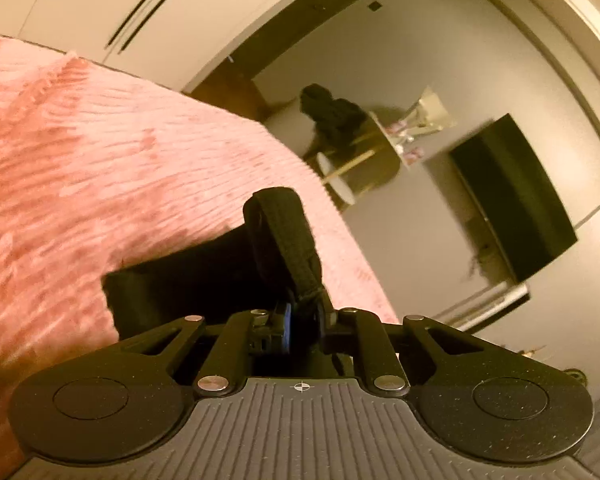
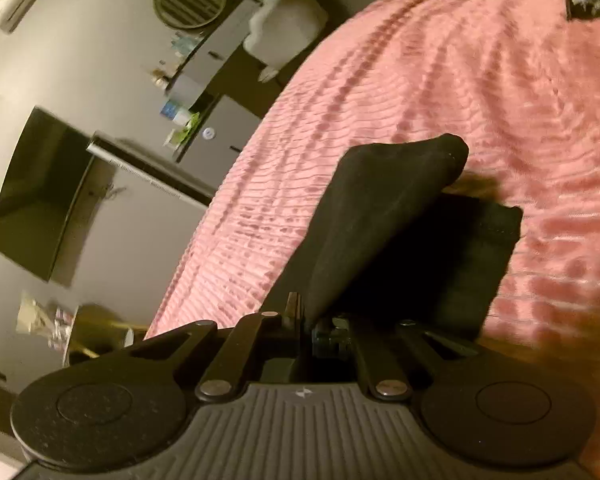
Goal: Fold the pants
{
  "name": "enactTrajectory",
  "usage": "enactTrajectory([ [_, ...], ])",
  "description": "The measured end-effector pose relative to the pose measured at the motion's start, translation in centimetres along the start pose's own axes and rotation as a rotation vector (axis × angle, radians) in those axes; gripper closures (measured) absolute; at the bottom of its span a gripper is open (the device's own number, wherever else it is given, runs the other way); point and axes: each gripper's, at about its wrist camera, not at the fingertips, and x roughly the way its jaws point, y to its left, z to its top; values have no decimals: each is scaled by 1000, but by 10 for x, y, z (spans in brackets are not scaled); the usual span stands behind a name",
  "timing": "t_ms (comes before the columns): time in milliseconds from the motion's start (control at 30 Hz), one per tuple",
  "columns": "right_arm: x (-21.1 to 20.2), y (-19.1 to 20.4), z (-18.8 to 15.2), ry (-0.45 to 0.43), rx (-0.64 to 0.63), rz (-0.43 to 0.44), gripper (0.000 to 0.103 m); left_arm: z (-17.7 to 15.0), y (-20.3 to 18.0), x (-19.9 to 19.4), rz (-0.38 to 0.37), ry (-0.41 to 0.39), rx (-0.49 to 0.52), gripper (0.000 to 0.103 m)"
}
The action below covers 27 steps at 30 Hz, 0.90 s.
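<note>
Black pants (image 1: 188, 276) lie on a pink ribbed bedspread (image 1: 100, 152). In the left wrist view my left gripper (image 1: 302, 308) is shut on a looped band of the black fabric (image 1: 284, 232), which stands up above the jaws. In the right wrist view my right gripper (image 2: 306, 316) is shut on another part of the pants (image 2: 380, 216); a peaked corner of cloth rises from the jaws, and a folded layer (image 2: 472, 256) rests on the bedspread (image 2: 440, 80) behind it. The fingertips of both grippers are mostly hidden by the cloth.
Beyond the bed's edge stand a dark TV screen (image 1: 516, 196), a round side table (image 1: 364, 160) with dark clothing heaped on it, and grey cabinets (image 2: 204, 80) with small items. A small dark item (image 2: 588, 2) lies on the far part of the bedspread.
</note>
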Motion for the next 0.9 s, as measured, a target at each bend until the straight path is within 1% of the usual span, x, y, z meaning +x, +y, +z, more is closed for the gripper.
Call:
enactTrajectory([
  [33, 1, -2, -2, 9, -20, -34, 98, 0, 1, 0, 22, 6, 27, 88],
  [67, 5, -5, -4, 24, -33, -66, 97, -2, 4, 3, 67, 21, 61, 87],
  [100, 9, -10, -6, 48, -42, -104, 95, -5, 8, 8, 134, 47, 88, 82],
  [133, 12, -16, -9, 74, -49, -157, 87, -8, 14, 12, 201, 67, 97, 71],
  [167, 12, -18, -10, 82, -53, -183, 87, -10, 22, 14, 270, 79, 93, 67],
  [200, 8, -19, -10, 67, -54, -184, 86, -12, 27, 11, 339, 59, 83, 54],
  [233, 1, -16, -9, 36, -63, -209, 80, -12, 30, 5, 408, 21, 80, 39],
  [267, -7, -10, -8, 1, -92, -248, 71, -11, 31, -1, 447, -12, 87, 35],
  [300, -16, -2, -7, -38, -137, -302, 68, -10, 30, -6, 472, -37, 104, 32],
  [333, -23, 9, -7, -85, -191, -364, 66, -10, 25, -10, 470, -47, 142, 32],
  [367, -31, 21, -9, -139, -252, -407, 66, -12, 14, -10, 452, -44, 201, 32],
  [400, -38, 36, -13, -206, -316, -441, 66, -17, -1, -8, 432, -40, 281, 32],
  [433, -41, 49, -18, -254, -364, -448, 66, -25, -19, -5, 411, -40, 359, 30],
  [467, -42, 63, -26, -290, -411, -425, 66, -36, -40, 0, 373, -36, 447, 27],
  [500, -39, 77, -37, -303, -449, -379, 66, -51, -62, 7, 316, -21, 532, 23],
  [533, -32, 89, -49, -286, -477, -320, 64, -66, -81, 14, 260, -1, 592, 18],
  [567, -20, 101, -62, -237, -505, -261, 59, -82, -101, 24, 201, 29, 642, 14],
  [600, -2, 113, -81, -168, -537, -207, 59, -102, -121, 35, 139, 69, 682, 9],
  [667, 29, 131, -124, -49, -603, -152, 59, -140, -153, 59, 53, 150, 733, 8],
  [733, 56, 142, -169, 61, -683, -90, 59, -182, -179, 86, -13, 236, 820, 8],
  [767, 69, 144, -191, 125, -738, -78, 58, -200, -187, 101, -13, 266, 863, 8],
  [800, 75, 149, -206, 138, -814, -104, 57, -215, -193, 118, 13, 290, 897, 8],
  [833, 78, 157, -217, 107, -904, -123, 57, -225, -195, 135, 32, 310, 916, 8],
  [867, 79, 160, -218, 96, -944, -116, 55, -234, -194, 151, 57, 329, 925, 8],
  [900, 81, 157, -214, 99, -936, -104, 53, -240, -190, 165, 99, 336, 935, 8],
])
